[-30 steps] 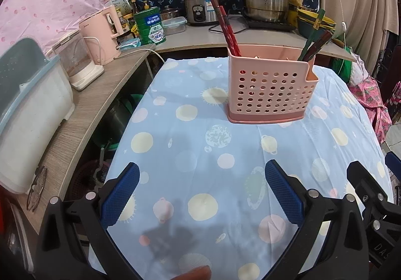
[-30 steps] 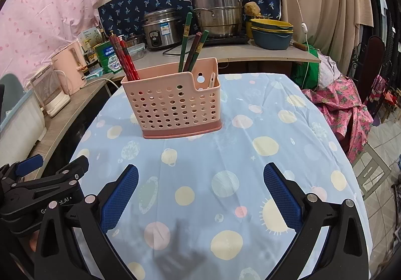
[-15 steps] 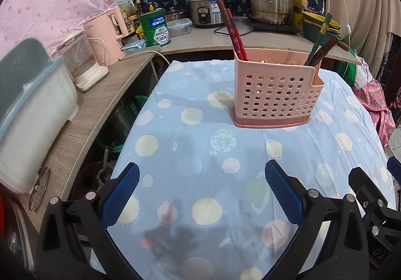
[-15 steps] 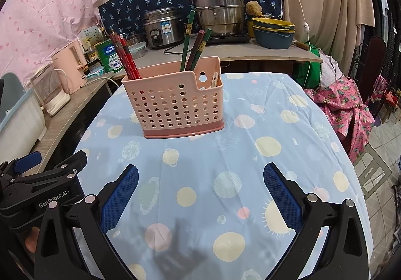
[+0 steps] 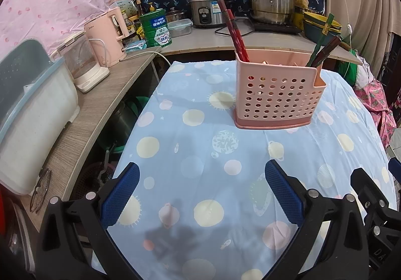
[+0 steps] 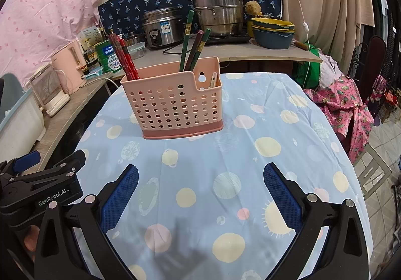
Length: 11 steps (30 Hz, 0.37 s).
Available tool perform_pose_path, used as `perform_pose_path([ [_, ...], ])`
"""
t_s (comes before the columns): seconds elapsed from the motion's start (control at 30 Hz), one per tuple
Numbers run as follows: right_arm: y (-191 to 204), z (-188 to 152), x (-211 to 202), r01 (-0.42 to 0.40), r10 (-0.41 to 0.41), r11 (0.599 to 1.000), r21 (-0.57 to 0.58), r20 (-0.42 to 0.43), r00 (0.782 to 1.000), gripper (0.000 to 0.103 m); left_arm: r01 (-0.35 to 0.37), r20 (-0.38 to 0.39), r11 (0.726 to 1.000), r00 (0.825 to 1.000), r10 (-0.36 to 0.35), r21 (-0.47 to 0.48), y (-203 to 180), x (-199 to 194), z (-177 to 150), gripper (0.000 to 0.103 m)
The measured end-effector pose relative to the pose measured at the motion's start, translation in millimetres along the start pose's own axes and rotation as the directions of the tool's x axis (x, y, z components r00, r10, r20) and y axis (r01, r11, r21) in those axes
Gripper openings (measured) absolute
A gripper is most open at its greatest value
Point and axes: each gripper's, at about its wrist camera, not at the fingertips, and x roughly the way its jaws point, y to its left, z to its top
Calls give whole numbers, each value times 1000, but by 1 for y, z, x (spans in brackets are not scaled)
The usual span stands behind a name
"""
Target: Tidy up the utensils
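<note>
Item: pink perforated utensil caddy, frame centre, smaller than a second ago as I back off. Red chopsticks and green chopsticks sorted inside. Left gripper, right gripper: spread wide, empty. Sorting looks finished.

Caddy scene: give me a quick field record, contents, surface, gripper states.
caddy: pink perforated caddy, upright on the tablecloth
left end: red chopsticks
right end: green and brown chopsticks
low section: a pale utensil tip
left gripper: open, empty, short of the caddy
right gripper: open, empty, short of the caddy
loose utensils on cloth: none visible
</note>
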Motion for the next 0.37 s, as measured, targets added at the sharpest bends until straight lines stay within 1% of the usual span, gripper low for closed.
perform_pose_path([
  [0.37,-1,1,6,3,-3,1000,5,-7,1000,96,-4,3,1000,1000,4,14,-1,4,1,96],
])
